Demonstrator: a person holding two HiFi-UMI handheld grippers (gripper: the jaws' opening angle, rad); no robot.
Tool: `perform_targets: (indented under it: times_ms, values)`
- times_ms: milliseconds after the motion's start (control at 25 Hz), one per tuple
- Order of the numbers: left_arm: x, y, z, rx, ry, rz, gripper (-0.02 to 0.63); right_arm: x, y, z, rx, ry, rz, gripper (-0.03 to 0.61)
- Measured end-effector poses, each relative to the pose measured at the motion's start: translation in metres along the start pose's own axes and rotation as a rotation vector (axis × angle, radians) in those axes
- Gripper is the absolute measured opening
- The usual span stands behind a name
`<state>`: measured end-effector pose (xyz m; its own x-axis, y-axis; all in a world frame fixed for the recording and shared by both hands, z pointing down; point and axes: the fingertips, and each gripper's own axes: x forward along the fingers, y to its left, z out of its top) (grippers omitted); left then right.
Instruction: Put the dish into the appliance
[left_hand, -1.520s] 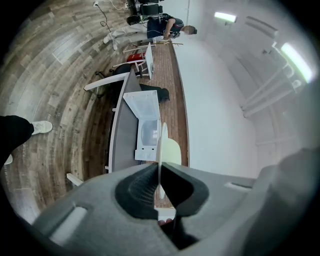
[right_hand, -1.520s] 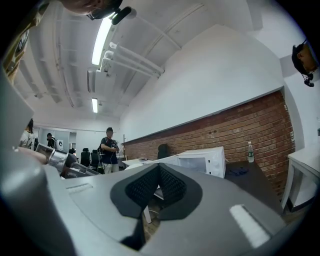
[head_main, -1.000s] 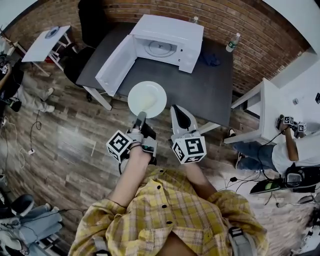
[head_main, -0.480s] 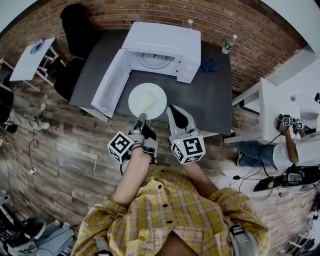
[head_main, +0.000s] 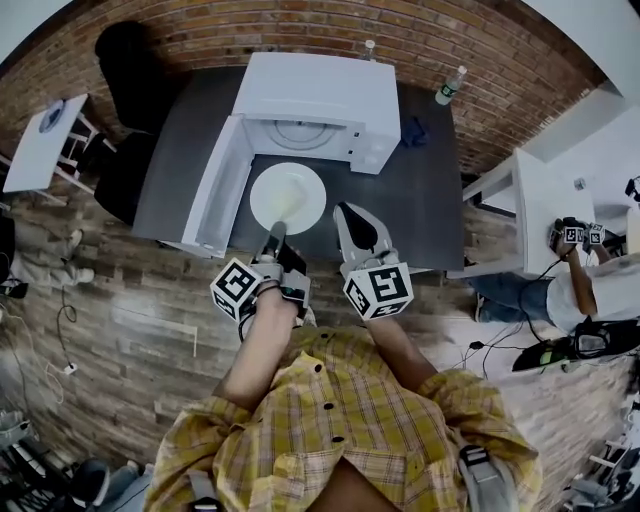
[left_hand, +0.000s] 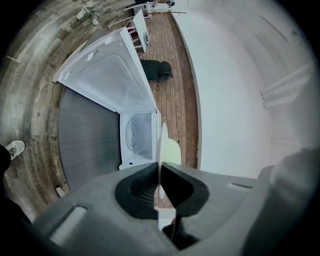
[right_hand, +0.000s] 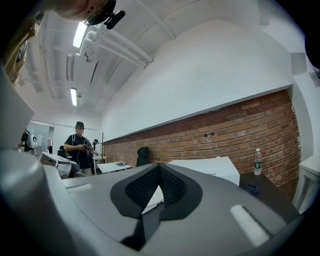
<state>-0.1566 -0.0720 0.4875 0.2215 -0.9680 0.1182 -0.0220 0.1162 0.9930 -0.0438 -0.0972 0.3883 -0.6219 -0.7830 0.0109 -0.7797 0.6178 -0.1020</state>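
Note:
A round white plate (head_main: 287, 197) hangs level above the dark table (head_main: 430, 205), just in front of the white microwave (head_main: 315, 95). The microwave's door (head_main: 218, 185) stands open to the left and its cavity with the glass turntable (head_main: 300, 133) shows. My left gripper (head_main: 274, 234) is shut on the plate's near rim. In the left gripper view the plate (left_hand: 162, 142) is edge-on between the pads of the left gripper (left_hand: 159, 167), with the microwave (left_hand: 137, 137) ahead. My right gripper (head_main: 348, 213) is beside the plate at its right, shut and empty; in its own view the right gripper (right_hand: 159, 166) has tips meeting.
A water bottle (head_main: 446, 86) and a blue cloth (head_main: 413, 131) sit on the table right of the microwave. A white desk (head_main: 540, 215) with a seated person (head_main: 575, 290) is at the right. A black chair (head_main: 125, 60) and a small white table (head_main: 45, 140) are at the left.
Both grippers and the plate have moved toward the microwave; the plate now hangs over the table close to the open cavity. The grip on the plate is unchanged.

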Motion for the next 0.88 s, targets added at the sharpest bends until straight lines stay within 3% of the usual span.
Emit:
perform_targets:
  times_ms: [400,880]
  values:
    - [0.026,0.008,0.02,-0.016,0.03,0.015,0.011,0.019,-0.015,-0.006,0.014,0.013,-0.073,-0.002]
    - [0.054,0.026,0.012,-0.017,0.05,0.041,0.011,0.026,-0.041,-0.018,0.027,0.029,-0.09,0.0]
